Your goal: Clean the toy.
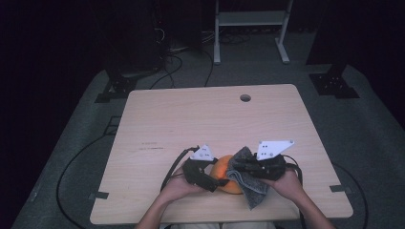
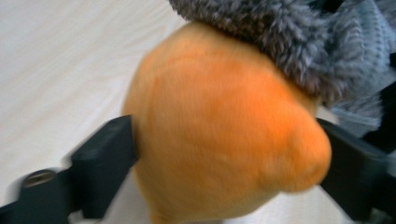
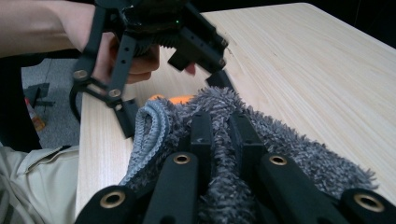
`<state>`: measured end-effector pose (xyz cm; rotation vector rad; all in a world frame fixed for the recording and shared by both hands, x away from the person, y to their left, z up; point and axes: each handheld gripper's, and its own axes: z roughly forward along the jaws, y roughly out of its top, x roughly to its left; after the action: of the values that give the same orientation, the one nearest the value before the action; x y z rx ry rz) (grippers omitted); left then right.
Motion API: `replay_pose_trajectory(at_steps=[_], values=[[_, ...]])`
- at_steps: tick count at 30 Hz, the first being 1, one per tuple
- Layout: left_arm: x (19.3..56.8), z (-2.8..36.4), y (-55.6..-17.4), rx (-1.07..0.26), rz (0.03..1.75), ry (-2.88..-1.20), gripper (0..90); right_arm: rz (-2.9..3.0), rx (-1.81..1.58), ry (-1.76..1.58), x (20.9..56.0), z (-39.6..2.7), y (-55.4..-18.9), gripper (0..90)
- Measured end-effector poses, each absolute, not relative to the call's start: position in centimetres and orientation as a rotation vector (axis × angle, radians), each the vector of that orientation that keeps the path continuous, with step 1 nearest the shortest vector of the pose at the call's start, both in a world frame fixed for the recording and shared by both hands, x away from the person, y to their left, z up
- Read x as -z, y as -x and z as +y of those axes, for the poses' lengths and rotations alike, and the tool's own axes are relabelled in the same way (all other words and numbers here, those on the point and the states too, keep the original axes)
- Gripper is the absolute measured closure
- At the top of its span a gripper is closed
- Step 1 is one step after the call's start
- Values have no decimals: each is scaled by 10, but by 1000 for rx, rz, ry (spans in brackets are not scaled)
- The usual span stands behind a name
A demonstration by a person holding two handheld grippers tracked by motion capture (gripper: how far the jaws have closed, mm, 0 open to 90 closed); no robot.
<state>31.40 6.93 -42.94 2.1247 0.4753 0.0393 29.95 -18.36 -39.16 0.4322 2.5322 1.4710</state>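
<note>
A: Look at the left claw first. Its two black jaws sit on either side of the orange fruit, gripping it at the flanks, and that grip looks like all that steadies it.

B: And the right claw?

A: Pinched tight on the grey cloth, with pile bulging out on both sides of the jaws. The cloth drapes over the top of the fruit, at the near edge of the worktop, right in front of the person.

B: So what worries you?

A: The fruit is round and smooth-skinned. If the cloth gets dragged hard across it, I think it could twist between the left jaws and pop free. From there it might roll off the near edge into the person's lap.

B: Anything else?

A: The cloth hangs low on the right side. A loose fold could snag on the left claw's jaws, they are that close together.
</note>
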Motion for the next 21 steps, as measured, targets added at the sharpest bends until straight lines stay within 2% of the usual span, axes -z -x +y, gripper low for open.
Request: replay_pose_trajectory(at_steps=[2, 6, 12, 15, 18, 21], values=[[429, 69, -313, -49, 460, -2119, 229, 2520, -1487, -448, 397, -190, -298, 811], [425, 67, -310, -94, 418, -2117, 279, 2498, -1518, -526, 406, -212, -297, 809], [419, 60, -304, -176, 319, -2141, 290, 2532, -1443, -550, 392, -229, -294, 809], [416, 53, -298, -229, 246, -2158, 289, 2512, -1484, -477, 375, -217, -291, 809], [413, 46, -293, -288, 191, -2166, 284, 2539, -1484, -389, 363, -183, -294, 810], [416, 49, -294, -307, 211, -2177, 289, 2590, -1374, -376, 368, -163, -303, 811]])
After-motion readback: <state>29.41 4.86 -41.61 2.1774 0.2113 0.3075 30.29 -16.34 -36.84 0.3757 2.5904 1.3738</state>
